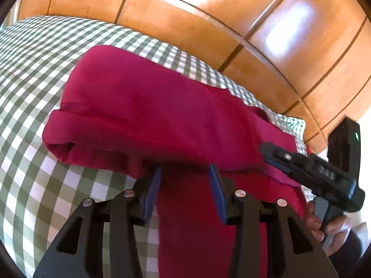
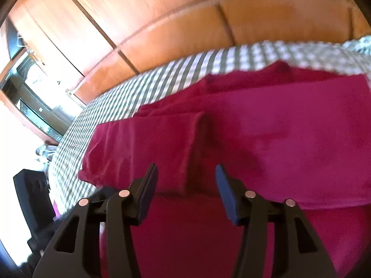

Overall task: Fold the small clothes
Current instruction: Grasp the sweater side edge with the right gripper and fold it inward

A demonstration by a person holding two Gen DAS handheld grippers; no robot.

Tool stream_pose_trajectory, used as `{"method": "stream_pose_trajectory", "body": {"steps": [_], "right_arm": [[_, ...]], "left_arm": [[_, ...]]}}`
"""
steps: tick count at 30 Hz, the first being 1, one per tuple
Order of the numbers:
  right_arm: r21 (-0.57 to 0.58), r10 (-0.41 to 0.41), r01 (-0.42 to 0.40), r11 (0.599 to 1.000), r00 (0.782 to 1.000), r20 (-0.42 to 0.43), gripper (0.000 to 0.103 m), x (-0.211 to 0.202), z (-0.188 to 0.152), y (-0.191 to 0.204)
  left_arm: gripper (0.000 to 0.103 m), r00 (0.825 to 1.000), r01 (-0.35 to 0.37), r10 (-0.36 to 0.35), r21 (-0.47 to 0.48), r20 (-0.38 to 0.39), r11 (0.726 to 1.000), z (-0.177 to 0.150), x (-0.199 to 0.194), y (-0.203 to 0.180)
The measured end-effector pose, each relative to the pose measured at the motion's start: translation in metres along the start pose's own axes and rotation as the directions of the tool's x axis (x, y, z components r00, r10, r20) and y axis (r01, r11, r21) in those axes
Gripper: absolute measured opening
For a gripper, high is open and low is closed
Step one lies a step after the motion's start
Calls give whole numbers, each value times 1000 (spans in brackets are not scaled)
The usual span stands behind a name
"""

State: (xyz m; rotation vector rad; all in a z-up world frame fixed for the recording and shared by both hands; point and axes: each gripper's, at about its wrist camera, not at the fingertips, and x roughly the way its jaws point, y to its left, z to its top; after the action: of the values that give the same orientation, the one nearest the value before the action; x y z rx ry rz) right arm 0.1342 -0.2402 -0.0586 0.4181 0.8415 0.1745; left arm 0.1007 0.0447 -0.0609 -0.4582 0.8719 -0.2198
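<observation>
A dark red garment (image 1: pixel 150 115) lies partly folded on a green-and-white checked tablecloth (image 1: pixel 34 81), a thick folded layer resting over a flat lower layer. My left gripper (image 1: pixel 185 170) is open, its blue-padded fingertips at the near edge of the folded layer, with red cloth between and below them. My right gripper (image 2: pixel 186 169) is open just over the same garment (image 2: pixel 278 139), in front of a raised crease. It also shows in the left wrist view (image 1: pixel 273 156) at the garment's right end, held by a hand.
A wooden panelled wall (image 1: pixel 208 23) rises behind the table. In the right wrist view, a dark shelf unit (image 2: pixel 30 97) and a black chair (image 2: pixel 32 197) stand at the left past the table's edge (image 2: pixel 69 150).
</observation>
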Motion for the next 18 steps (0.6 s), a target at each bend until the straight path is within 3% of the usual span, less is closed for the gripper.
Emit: {"method": "stream_pose_trajectory", "body": {"steps": [1, 2, 3, 7, 11, 14, 18], "right_arm": [[-17, -30, 29, 999, 999, -30, 30, 12, 3, 6], [-36, -56, 55, 998, 998, -33, 13, 15, 3, 10], [-68, -85, 84, 994, 996, -23, 4, 15, 5, 17], [-129, -50, 64, 990, 993, 107, 4, -30, 17, 37], [-111, -9, 39, 993, 967, 255, 4, -93, 35, 32], [-74, -74, 106, 992, 935, 348, 4, -133, 45, 3], [56, -225, 219, 974, 918, 327, 4, -138, 42, -62]], "left_arm": [[41, 1000, -6, 6, -4, -6, 1000, -1, 2, 2], [41, 1000, -10, 10, -7, -9, 1000, -1, 4, 2], [41, 1000, -15, 15, -7, -10, 1000, -1, 5, 3], [41, 1000, -19, 19, -7, 0, 1000, 2, 6, 3], [41, 999, -40, 40, 5, 0, 999, 5, 12, -1], [41, 997, -73, 73, 8, -18, 997, 4, 19, -2], [41, 996, -86, 86, 22, -26, 996, 2, 21, -3]]}}
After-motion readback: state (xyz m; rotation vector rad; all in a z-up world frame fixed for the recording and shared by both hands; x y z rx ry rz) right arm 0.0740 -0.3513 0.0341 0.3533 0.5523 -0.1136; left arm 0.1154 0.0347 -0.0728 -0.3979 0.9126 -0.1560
